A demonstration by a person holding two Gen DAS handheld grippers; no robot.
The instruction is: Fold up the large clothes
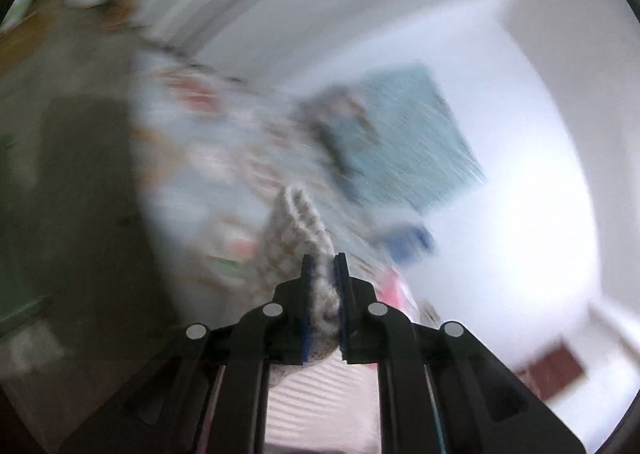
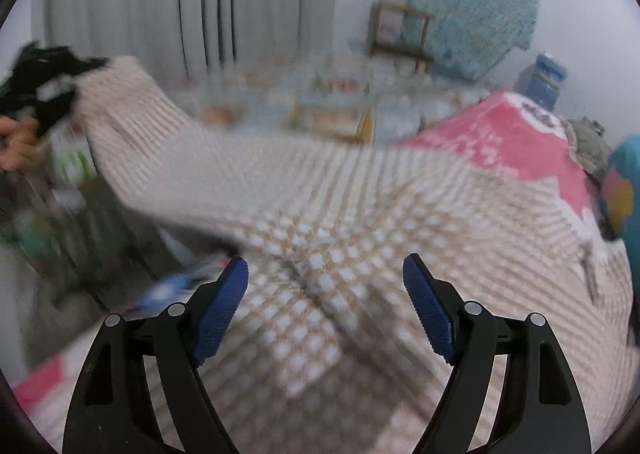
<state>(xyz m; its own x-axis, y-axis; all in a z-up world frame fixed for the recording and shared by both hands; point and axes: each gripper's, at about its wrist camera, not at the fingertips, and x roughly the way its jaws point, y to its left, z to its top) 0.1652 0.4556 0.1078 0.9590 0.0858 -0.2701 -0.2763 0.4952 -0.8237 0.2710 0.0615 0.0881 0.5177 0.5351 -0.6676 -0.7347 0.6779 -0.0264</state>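
Left tongs [image 2: 40,94] up at far left, pinching the cuff of the cream knit sweater [image 2: 320,214] and lifting its sleeve, sweater body spread across the pink bedcover [image 2: 500,142], right tongs [image 2: 325,274] spread wide just above it, gripping nothing.

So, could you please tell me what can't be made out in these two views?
- Left wrist view: the room beyond the left tongs is motion-blurred; only the pinched knit sweater reads.
- Right wrist view: shelf items are blurred; the sweater's lower part is cut off by the bottom edge.
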